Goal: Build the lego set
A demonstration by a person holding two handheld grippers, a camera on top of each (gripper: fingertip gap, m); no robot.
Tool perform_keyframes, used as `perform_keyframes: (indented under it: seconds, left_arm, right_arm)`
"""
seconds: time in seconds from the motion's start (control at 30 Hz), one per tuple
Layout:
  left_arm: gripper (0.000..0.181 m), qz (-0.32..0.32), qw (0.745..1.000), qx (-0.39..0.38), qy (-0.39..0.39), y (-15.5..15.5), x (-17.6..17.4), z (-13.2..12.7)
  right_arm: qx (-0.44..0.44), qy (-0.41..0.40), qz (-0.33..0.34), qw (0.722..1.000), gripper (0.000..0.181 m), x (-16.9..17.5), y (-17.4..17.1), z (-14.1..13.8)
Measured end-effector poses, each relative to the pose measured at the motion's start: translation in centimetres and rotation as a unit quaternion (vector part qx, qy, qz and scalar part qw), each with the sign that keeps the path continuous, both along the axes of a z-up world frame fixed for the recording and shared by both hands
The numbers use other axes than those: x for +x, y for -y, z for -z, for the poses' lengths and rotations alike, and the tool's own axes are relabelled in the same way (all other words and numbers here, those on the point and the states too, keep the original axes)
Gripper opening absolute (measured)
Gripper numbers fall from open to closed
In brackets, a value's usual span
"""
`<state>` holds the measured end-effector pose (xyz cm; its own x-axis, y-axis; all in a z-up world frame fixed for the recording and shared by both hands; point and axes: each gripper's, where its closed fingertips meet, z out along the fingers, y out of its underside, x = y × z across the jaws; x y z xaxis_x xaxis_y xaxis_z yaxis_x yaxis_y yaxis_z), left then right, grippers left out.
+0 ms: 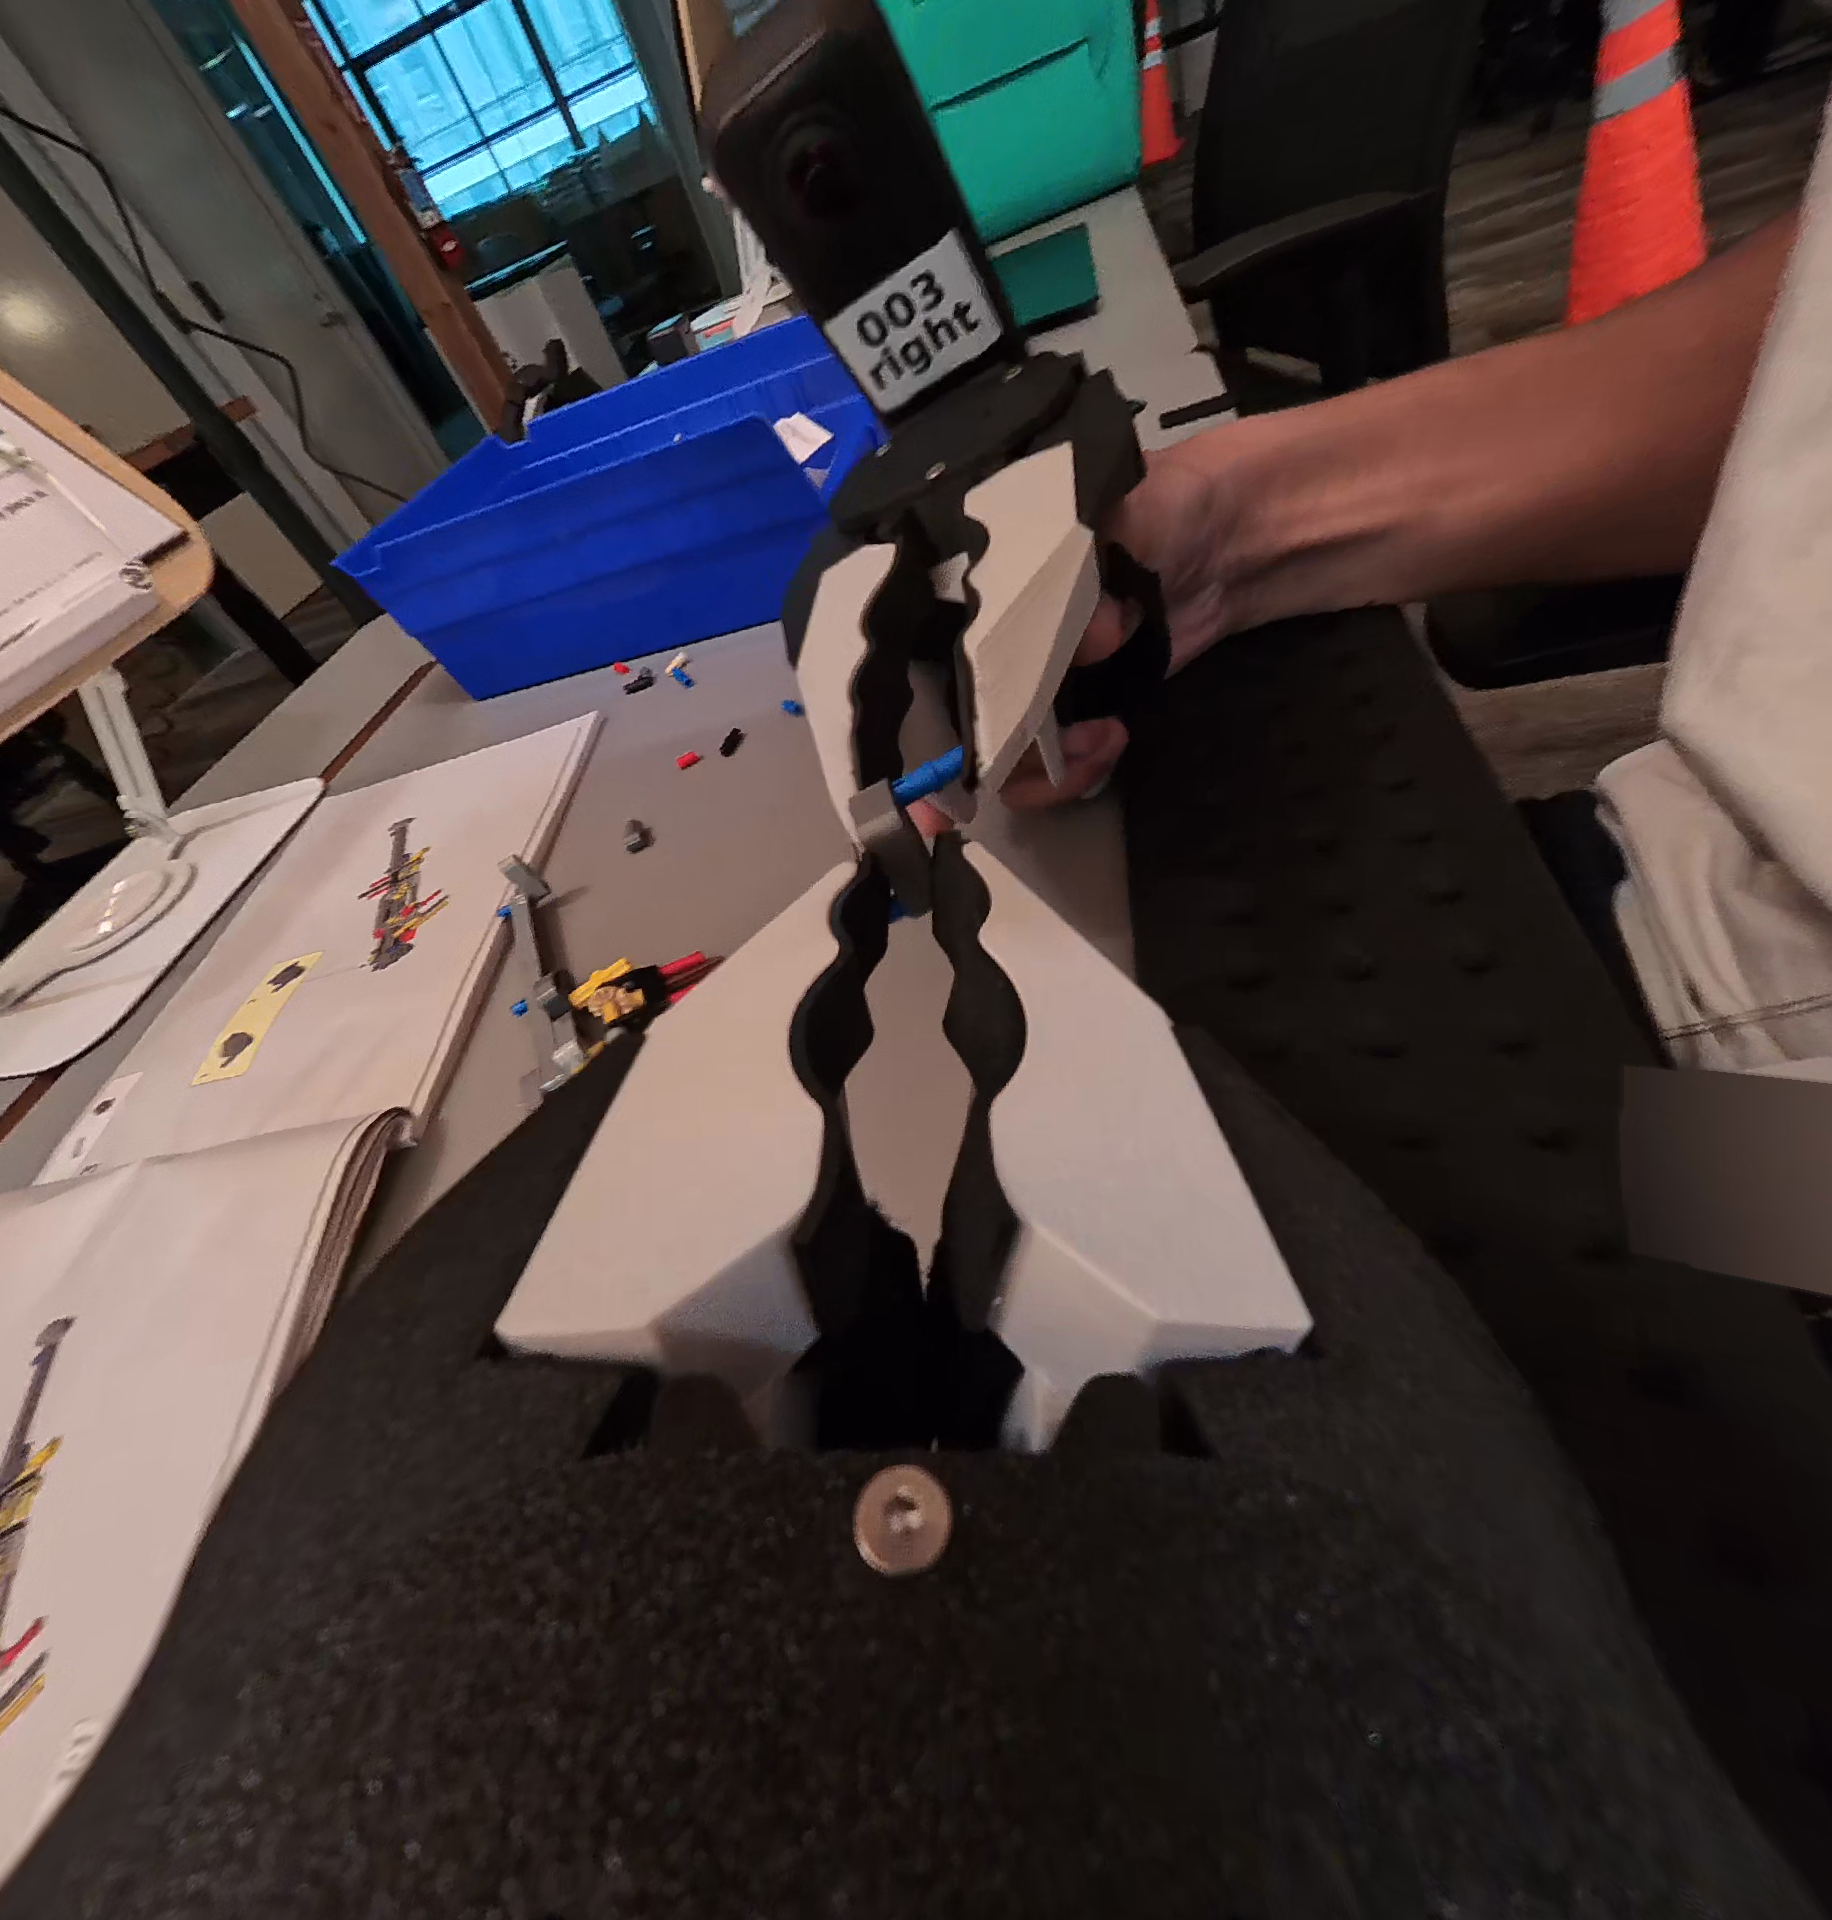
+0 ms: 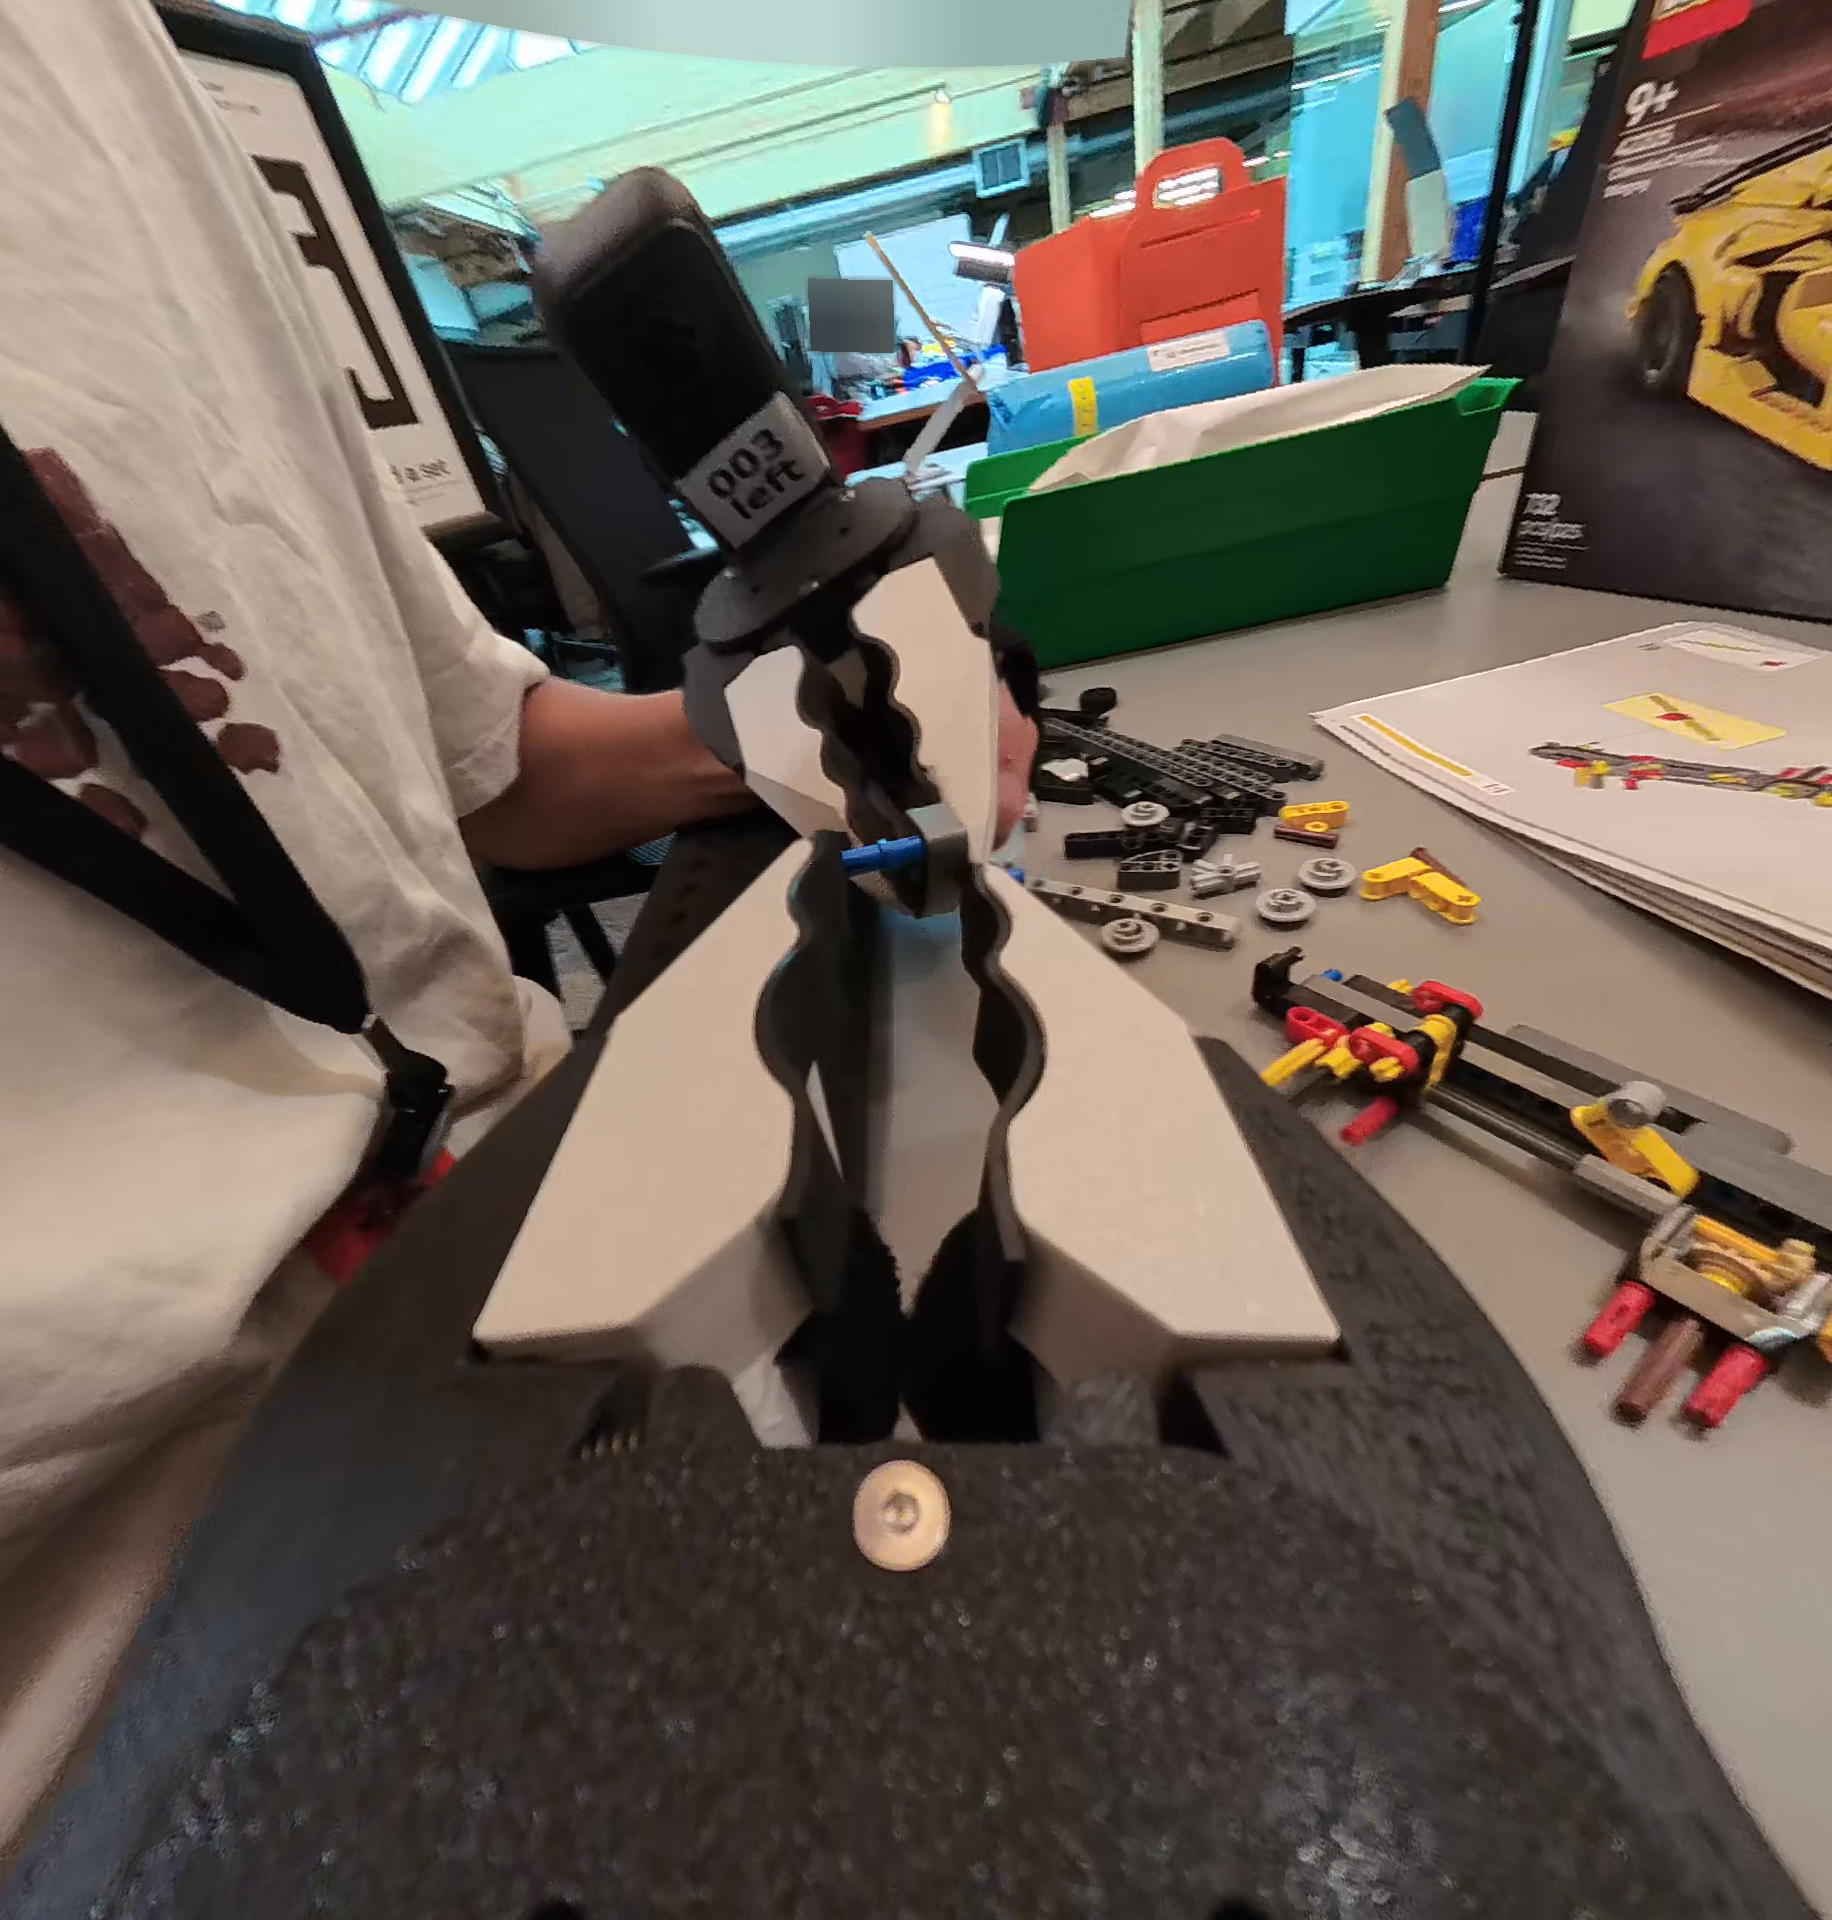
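- Left tongs sit nearest the left wrist camera, clenched on a small grey connector piece; the piece is pinched right at the tips, up off the worktop.
- Right tongs meet them tip to tip, grasping a blue pin. Its free end points into the grey connector piece; I cannot tell whether it is seated yet.
- Step in hand, as I read it: press the pin into the connector hole.
- To do it well: keep the pin axis in line with the hole, push straight, no twisting. Both grips are at the very tips, so side load will likely pivot or eject either part.
- Brace the connector firmly with the left tongs and let the right do the travel.
- Partly built chassis lies on the worktop to the right of the right tongs, well apart; loose beams and gears lie just beyond the tips.
- Open instruction booklet lies left of the left tongs, blue bin beyond it.
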<state>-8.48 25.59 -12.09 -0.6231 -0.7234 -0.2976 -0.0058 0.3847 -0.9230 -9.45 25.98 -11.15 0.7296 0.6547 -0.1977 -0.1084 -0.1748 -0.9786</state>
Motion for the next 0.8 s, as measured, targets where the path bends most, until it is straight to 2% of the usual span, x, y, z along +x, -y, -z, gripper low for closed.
perform_keyframes:
  seconds: [0.07,0.13,0.27,0.5,0.63,0.7,0.8]
  left_arm:
    - [0.008,0.018,1.0,-0.012,-0.003,0.4,-0.4,-0.2]
    - [0.008,0.028,0.999,-0.015,-0.005,0.9,-0.7,-0.2]
    - [0.008,-0.002,1.0,-0.004,-0.008,0.1,0.0,-0.1]
    - [0.008,-0.022,1.0,0.001,-0.006,-0.2,0.5,0.1]
    - [0.007,-0.09,0.994,-0.04,-0.045,-2.0,2.4,0.4]
    - [0.007,-0.139,0.986,-0.065,-0.069,-3.7,3.5,0.7]
    - [0.006,-0.197,0.977,-0.039,-0.069,-5.5,4.3,1.3]
  right_arm:
    - [-0.002,-0.012,-0.02,1.0,0.026,-0.4,0.4,-0.2]
    - [-0.01,-0.011,-0.021,1.0,0.019,-0.4,0.4,0.0]
    - [-0.005,0.011,0.012,1.0,0.015,0.3,-0.2,0.1]
    - [0.004,0.033,0.032,0.999,0.015,0.8,-0.6,0.3]
    - [-0.01,0.017,0.097,0.995,0.016,2.8,-2.3,0.5]
    - [-0.014,0.03,0.129,0.991,0.027,3.8,-2.8,0.6]
    - [-0.033,0.029,0.17,0.984,0.028,5.0,-3.3,0.9]
